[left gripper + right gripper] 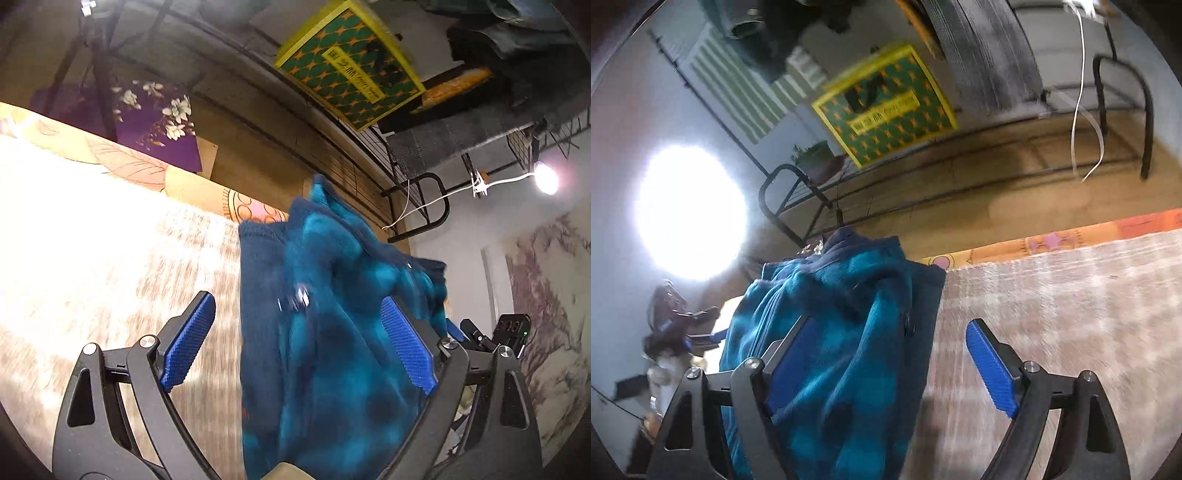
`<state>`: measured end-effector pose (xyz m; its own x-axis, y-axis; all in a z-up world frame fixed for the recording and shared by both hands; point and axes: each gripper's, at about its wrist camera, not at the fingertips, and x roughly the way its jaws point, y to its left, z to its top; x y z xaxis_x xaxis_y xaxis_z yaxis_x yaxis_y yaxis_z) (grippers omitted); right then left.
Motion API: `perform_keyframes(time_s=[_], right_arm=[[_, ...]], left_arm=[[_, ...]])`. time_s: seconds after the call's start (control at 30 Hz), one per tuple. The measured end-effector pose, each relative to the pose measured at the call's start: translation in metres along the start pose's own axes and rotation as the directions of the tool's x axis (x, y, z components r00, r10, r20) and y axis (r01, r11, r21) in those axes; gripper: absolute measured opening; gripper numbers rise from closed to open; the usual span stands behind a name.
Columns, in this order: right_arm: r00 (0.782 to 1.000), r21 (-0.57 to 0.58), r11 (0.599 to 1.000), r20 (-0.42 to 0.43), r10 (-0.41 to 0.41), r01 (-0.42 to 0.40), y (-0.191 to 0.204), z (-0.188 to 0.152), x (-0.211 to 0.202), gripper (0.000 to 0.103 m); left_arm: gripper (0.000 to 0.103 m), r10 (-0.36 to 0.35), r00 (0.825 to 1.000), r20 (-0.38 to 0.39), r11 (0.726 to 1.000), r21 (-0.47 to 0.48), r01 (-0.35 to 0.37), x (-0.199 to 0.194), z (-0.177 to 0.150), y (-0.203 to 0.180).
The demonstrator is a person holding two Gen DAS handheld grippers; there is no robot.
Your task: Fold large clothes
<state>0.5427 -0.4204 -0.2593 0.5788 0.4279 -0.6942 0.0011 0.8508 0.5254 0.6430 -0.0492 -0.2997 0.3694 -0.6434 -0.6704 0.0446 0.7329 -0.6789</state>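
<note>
Grey-beige rug [1071, 314], wooden floor [997, 184], yellow-green box [886, 107], both hand-held grippers [299, 343] [886, 369] released, teal garment [332, 314] between.

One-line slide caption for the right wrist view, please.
Right gripper open, blue-and-teal plaid garment draped over its left finger above a mottled grey-brown rug.

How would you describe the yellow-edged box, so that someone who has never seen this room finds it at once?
Start at the black wire shelf along the wooden wall behind the pale rug. The box sits on that shelf, next to a small potted plant. Only it has a bright yellow border around a green and orange pattern.
</note>
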Motion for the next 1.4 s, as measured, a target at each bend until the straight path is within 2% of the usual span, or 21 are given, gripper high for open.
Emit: perform_keyframes(time_s=[0.1,0.23,0.3,0.33,0.37,0.4,0.43,0.47,0.5,0.57,0.7,0.93,1.07,1.17,1.23,1.27,1.33,1.4], right_arm=[[0.999,0.025,0.999,-0.03,0.042,-0.041,-0.01,0.007,0.029,0.086],[0.996,0.081,0.995,-0.065,0.065,-0.06,-0.021,0.014,0.066,0.086],[0.995,0.092,0.992,-0.042,0.092,-0.087,-0.023,0.018,0.075,0.085],[0.993,0.094,0.99,-0.045,0.108,-0.104,-0.022,0.021,0.078,0.082],[0.991,0.095,0.988,-0.042,0.125,-0.12,-0.021,0.023,0.082,0.079],[0.99,0.094,0.987,-0.05,0.135,-0.13,-0.021,0.024,0.085,0.068],[0.987,0.096,0.986,-0.064,0.146,-0.139,-0.02,0.025,0.089,0.054],[0.984,0.1,0.983,-0.069,0.162,-0.155,-0.019,0.024,0.09,0.046],[0.982,0.099,0.98,-0.066,0.179,-0.172,-0.018,0.023,0.089,0.033],[0.985,0.061,0.985,-0.051,0.162,-0.159,-0.01,0.022,0.082,0.025],[0.993,-0.026,0.993,-0.009,0.117,-0.117,0.013,0.023,0.058,0.019],[0.988,-0.138,0.983,0.083,0.132,-0.119,0.068,0.027,-0.011,0.017],[0.977,-0.243,0.964,0.157,0.147,-0.106,0.108,0.027,-0.064,0.017],[0.965,-0.315,0.945,0.209,0.16,-0.089,0.136,0.026,-0.107,0.017],[0.957,-0.366,0.928,0.235,0.17,-0.075,0.154,0.02,-0.132,0.017],[0.954,-0.39,0.918,0.243,0.175,-0.069,0.163,0.013,-0.143,0.017],[0.957,-0.424,0.904,0.236,0.168,-0.054,0.171,-0.002,-0.156,0.017],[0.964,-0.445,0.894,0.215,0.154,-0.044,0.175,-0.028,-0.166,0.017]], left_arm=[[0.093,0.024,0.999,-0.025,1.0,0.016,-0.023,0.02,0.007,0.001],[0.093,0.015,1.0,-0.012,0.999,0.047,-0.014,0.035,0.016,-0.006],[0.09,0.047,0.999,0.009,0.996,0.081,-0.047,0.04,0.016,-0.014],[0.082,0.066,0.998,0.02,0.992,0.106,-0.068,0.044,0.016,-0.019],[0.068,0.086,0.996,0.022,0.988,0.128,-0.088,0.049,0.016,-0.024],[0.059,0.108,0.994,0.031,0.983,0.144,-0.112,0.052,0.016,-0.027],[0.04,0.099,0.995,0.014,0.984,0.148,-0.1,0.057,0.015,-0.029],[0.031,0.087,0.996,0.003,0.986,0.142,-0.087,0.059,0.015,-0.029],[0.03,0.086,0.996,0.004,0.987,0.137,-0.086,0.058,0.013,-0.03],[0.025,0.094,0.995,0.029,0.984,0.151,-0.097,0.052,0.009,-0.037],[0.022,0.061,0.995,0.078,0.982,0.173,-0.074,0.025,0.002,-0.055],[0.019,0.011,0.984,0.177,0.968,0.244,-0.054,-0.052,-0.016,-0.105],[0.019,-0.032,0.967,0.251,0.956,0.29,-0.043,-0.107,-0.027,-0.139],[0.019,-0.043,0.944,0.327,0.935,0.346,-0.078,-0.151,-0.039,-0.166],[0.019,-0.048,0.922,0.383,0.903,0.411,-0.124,-0.179,-0.059,-0.181],[0.019,-0.051,0.917,0.395,0.894,0.428,-0.134,-0.187,-0.07,-0.183],[0.019,-0.038,0.916,0.398,0.882,0.444,-0.157,-0.197,-0.093,-0.179],[0.019,-0.025,0.924,0.381,0.88,0.448,-0.161,-0.204,-0.119,-0.169]])
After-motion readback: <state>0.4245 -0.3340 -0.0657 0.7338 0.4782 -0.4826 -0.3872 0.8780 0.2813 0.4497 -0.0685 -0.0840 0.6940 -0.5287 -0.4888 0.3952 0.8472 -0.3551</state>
